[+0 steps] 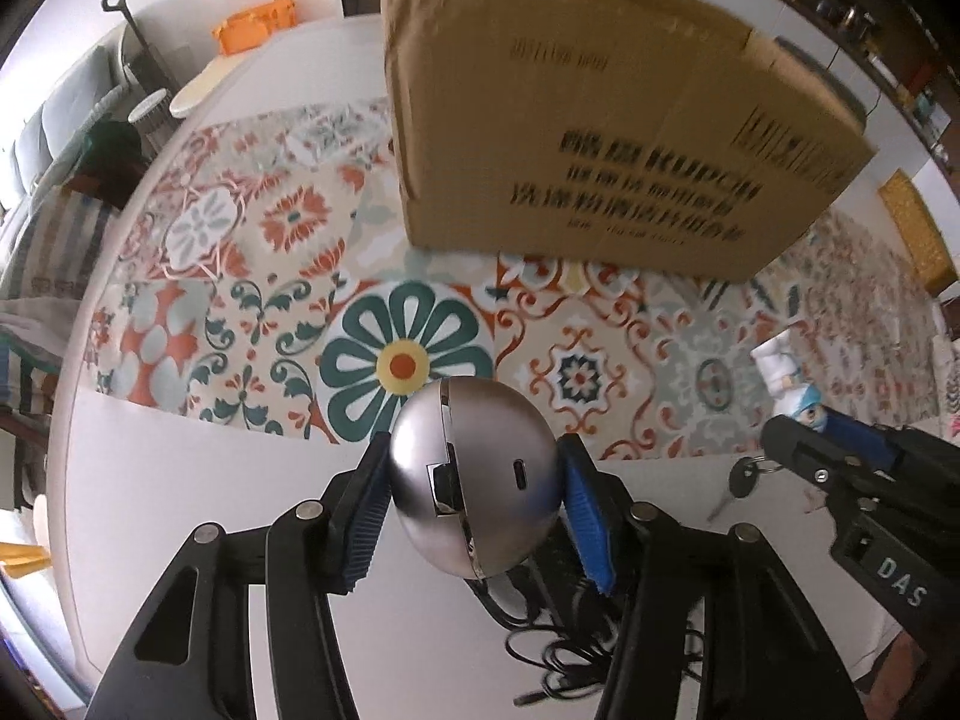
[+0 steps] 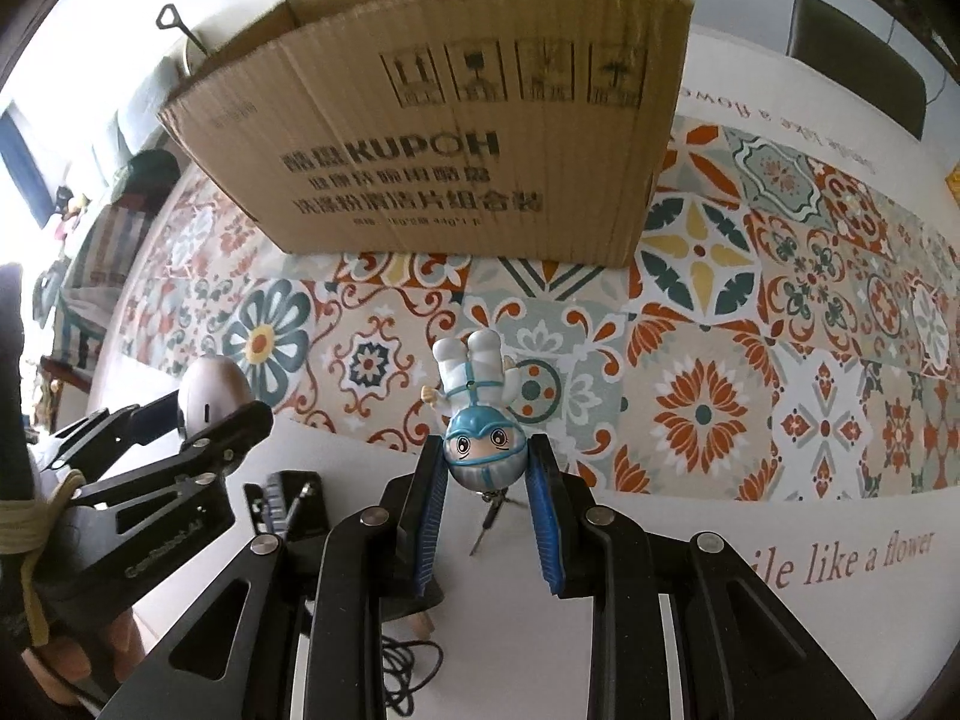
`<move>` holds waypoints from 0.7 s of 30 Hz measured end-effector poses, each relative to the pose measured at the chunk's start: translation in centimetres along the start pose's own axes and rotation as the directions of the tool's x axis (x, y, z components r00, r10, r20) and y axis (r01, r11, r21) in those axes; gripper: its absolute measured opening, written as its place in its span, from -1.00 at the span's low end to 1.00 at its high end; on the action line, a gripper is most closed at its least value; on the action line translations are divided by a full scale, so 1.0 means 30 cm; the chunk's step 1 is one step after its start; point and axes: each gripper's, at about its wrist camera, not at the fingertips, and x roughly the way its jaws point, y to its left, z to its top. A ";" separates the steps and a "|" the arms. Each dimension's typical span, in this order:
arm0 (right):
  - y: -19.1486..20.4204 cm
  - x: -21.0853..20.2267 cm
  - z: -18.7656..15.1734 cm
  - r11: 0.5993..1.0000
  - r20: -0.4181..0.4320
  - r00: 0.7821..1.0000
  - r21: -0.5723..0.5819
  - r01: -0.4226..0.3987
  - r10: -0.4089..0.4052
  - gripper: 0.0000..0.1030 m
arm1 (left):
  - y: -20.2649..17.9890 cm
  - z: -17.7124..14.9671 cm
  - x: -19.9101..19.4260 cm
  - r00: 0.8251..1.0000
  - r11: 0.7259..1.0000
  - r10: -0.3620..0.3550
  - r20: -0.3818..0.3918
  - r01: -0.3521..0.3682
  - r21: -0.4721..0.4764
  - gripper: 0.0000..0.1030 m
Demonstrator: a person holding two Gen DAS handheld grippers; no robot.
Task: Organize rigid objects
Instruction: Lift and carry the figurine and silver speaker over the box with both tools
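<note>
My left gripper (image 1: pixel 474 480) is shut on a silver egg-shaped device (image 1: pixel 474 474) and holds it above the white table. My right gripper (image 2: pixel 487 468) is shut on the head of a white and blue figurine (image 2: pixel 477 408), held upside down with its legs pointing away. A brown cardboard box (image 1: pixel 576 138) stands on the patterned tablecloth ahead; it also shows in the right wrist view (image 2: pixel 456 138). The right gripper and figurine show at the right of the left wrist view (image 1: pixel 792 396). The left gripper and egg show at the left of the right wrist view (image 2: pixel 210 396).
A key on a ring (image 1: pixel 744 480) lies on the table by the right gripper. A black charger with a tangled cable (image 1: pixel 558 618) lies under the left gripper. A small black box of bits (image 2: pixel 288 504) lies between the grippers. A chair (image 2: pixel 852 72) stands at the far side.
</note>
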 end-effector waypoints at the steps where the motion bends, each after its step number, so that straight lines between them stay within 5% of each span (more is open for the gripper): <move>1: 0.000 -0.011 0.000 1.000 0.007 1.000 0.001 -0.002 0.002 -0.47 | -0.012 0.013 -0.007 1.000 1.000 -0.004 0.008 0.004 0.000 0.04; 10: 0.002 -0.179 0.007 1.000 0.118 0.993 0.003 -0.029 0.029 -0.47 | -0.043 0.066 -0.181 0.989 0.999 -0.050 0.138 0.047 0.025 0.04; 21: 0.040 -0.367 0.064 0.998 0.275 0.960 -0.025 -0.050 0.055 -0.47 | -0.073 0.151 -0.363 0.954 0.994 -0.090 0.287 0.070 0.078 0.04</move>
